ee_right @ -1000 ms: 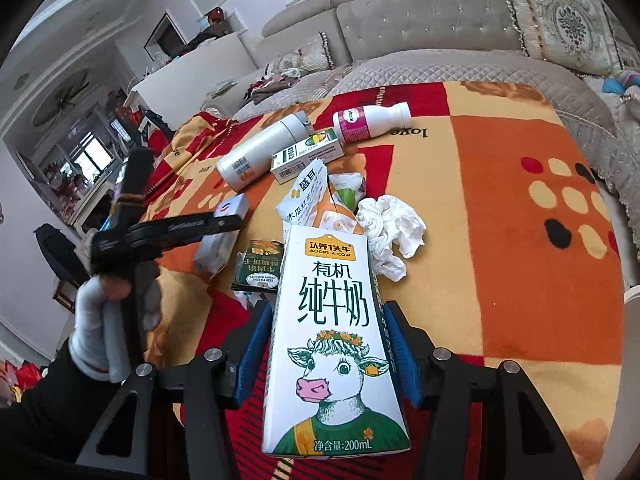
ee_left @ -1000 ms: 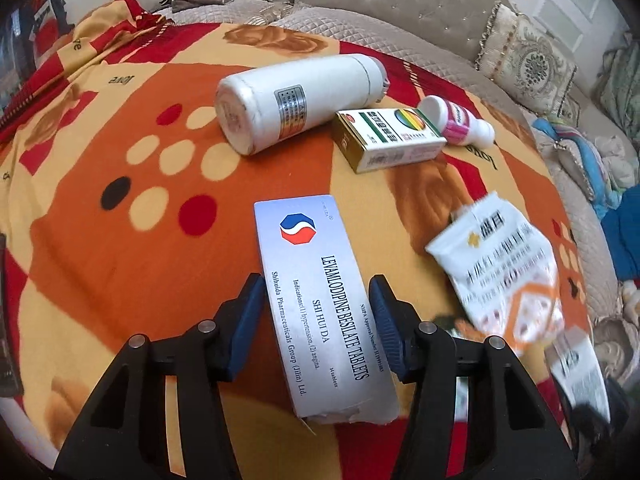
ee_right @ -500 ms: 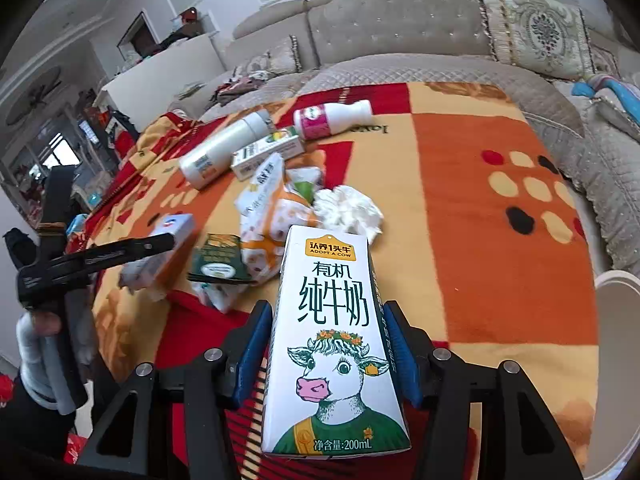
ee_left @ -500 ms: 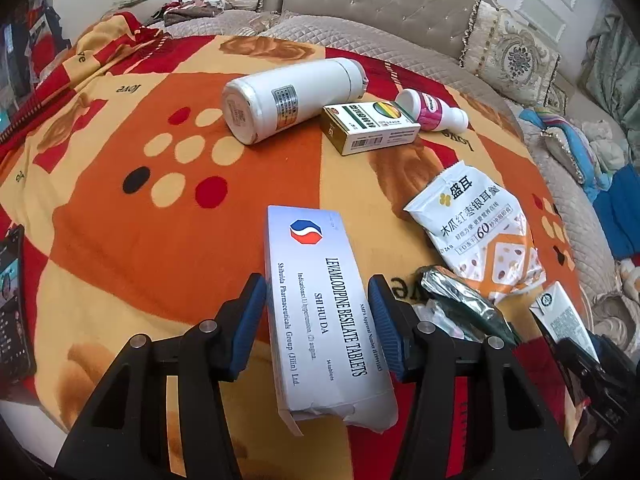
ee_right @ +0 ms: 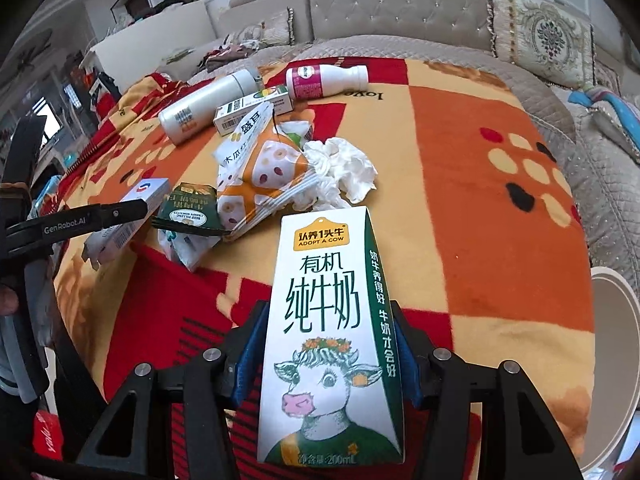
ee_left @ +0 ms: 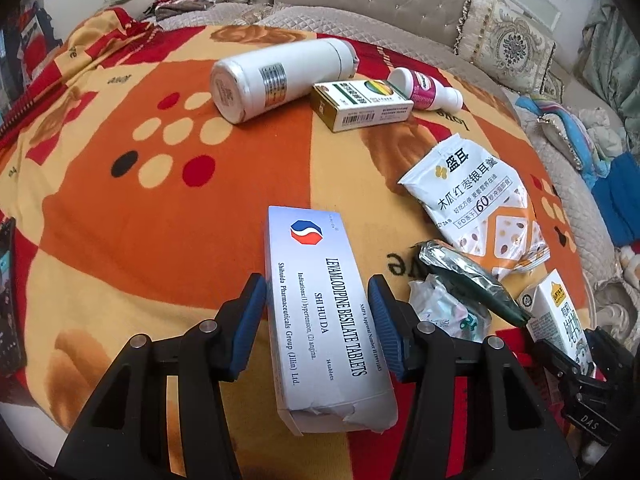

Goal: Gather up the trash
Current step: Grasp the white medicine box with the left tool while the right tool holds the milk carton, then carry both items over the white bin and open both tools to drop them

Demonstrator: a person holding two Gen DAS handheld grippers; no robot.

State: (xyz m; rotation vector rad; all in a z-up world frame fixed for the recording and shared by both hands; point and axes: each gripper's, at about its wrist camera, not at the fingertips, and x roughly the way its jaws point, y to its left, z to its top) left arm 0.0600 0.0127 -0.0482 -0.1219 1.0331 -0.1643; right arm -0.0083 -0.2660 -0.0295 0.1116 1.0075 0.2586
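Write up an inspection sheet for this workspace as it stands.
Surface: patterned blanket over a sofa.
Job's things: tablet box in left gripper; milk carton in right gripper.
Clutter: white bottle, small medicine box, pink-label bottle, snack pouch, green wrapper, crumpled tissue.
Grippers: both shut on their items.
Cables: nothing seen.
Surroundings: cushions, white bin rim.

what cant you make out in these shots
- Left wrist view: milk carton cut off low right by the right gripper's black frame.
- Right wrist view: tablet box half hidden behind the left gripper's arm.
- Right wrist view: white round container cut off at the edge; contents unseen.
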